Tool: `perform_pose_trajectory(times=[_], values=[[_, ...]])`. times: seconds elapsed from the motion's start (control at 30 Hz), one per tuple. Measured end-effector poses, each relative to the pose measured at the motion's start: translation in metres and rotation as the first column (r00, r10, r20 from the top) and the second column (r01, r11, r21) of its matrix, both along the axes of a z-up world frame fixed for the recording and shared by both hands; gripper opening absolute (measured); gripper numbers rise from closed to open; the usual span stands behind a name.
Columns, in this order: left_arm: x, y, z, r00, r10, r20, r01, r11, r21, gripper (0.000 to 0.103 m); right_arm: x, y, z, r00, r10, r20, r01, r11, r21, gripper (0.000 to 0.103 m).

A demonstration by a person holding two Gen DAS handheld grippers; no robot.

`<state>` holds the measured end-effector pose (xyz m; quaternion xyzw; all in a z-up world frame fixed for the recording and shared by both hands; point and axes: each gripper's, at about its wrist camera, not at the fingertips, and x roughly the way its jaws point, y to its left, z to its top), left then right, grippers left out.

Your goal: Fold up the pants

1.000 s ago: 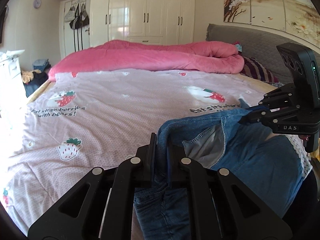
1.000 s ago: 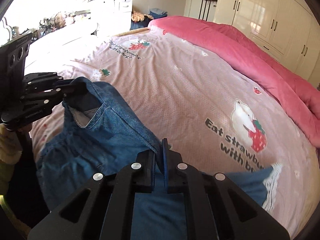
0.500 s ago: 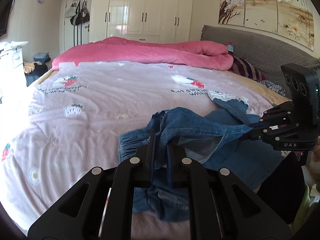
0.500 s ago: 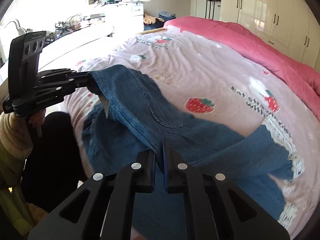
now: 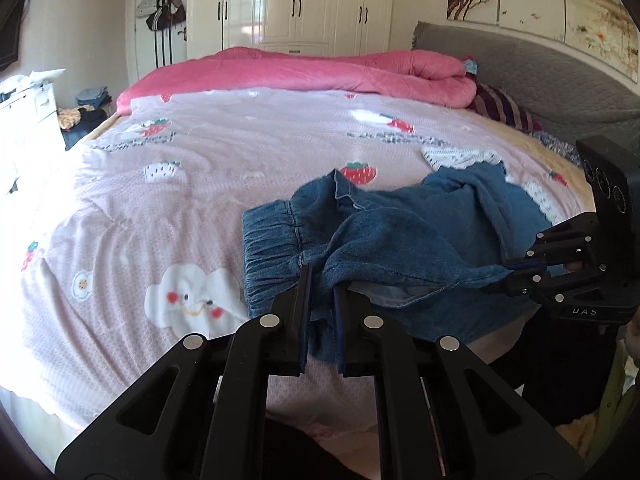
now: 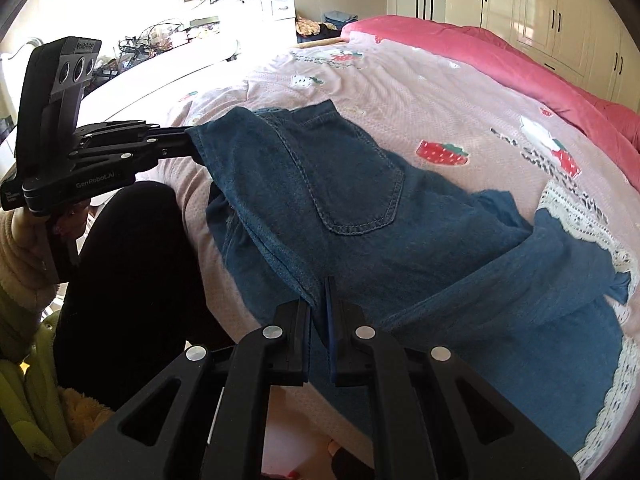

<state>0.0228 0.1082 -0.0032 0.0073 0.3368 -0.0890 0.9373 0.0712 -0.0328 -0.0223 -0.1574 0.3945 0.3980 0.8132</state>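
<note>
Blue denim pants [image 5: 400, 232] with an elastic waistband [image 5: 272, 248] and white lace hems [image 6: 576, 216] lie crumpled near the front edge of the bed. My left gripper [image 5: 322, 276] is shut on one end of a folded denim edge by the waistband. My right gripper [image 6: 320, 288] is shut on the other end, so the edge hangs stretched between them just above the sheet. Each gripper shows in the other's view: the right gripper [image 5: 504, 276] at the right, the left gripper [image 6: 192, 144] at the left. A back pocket [image 6: 360, 192] faces up.
The bed has a pink strawberry-print sheet [image 5: 160, 200], with a rolled pink duvet [image 5: 320, 72] along the far side. A grey headboard [image 5: 520, 60] and striped pillow [image 5: 500, 108] are at the right. A person's dark-clad leg [image 6: 128, 280] stands against the bed edge. White wardrobes [image 5: 300, 0] line the wall.
Both grippers have drawn back toward the bed's front edge and sunk, taking the denim edge with them. More of the pants now rests spread on the sheet.
</note>
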Motion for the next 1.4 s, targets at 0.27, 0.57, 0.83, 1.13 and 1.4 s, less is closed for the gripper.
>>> perform_pose_trajectory(times=[0.27,0.57,0.83,1.13,1.4], values=[[-0.001,0.003,-0.022,0.994,0.029,-0.107,-0.030,0.999,-0.011,0.005,-0.005,0.008,-0.032,0.999,-0.009,-0.031,0.008,0.999,-0.042,0.009],[-0.016,0.020,-0.016,0.988,0.078,-0.130,-0.082,0.996,-0.026,0.037,0.001,-0.001,-0.033,0.996,-0.036,-0.083,0.038,0.999,0.016,0.011],[-0.030,0.030,0.031,0.991,0.128,-0.035,-0.129,0.990,-0.050,0.037,0.001,-0.006,-0.035,0.994,-0.019,-0.112,0.025,0.998,0.052,0.021],[0.030,-0.031,0.016,0.997,-0.012,-0.080,0.004,0.995,-0.104,0.016,-0.008,-0.033,-0.011,0.989,-0.057,-0.140,0.077,0.987,0.141,0.032],[0.034,-0.028,-0.049,0.981,0.034,-0.190,-0.043,0.998,-0.045,0.015,0.004,-0.034,0.000,0.987,-0.135,-0.085,0.147,0.976,0.159,0.032]])
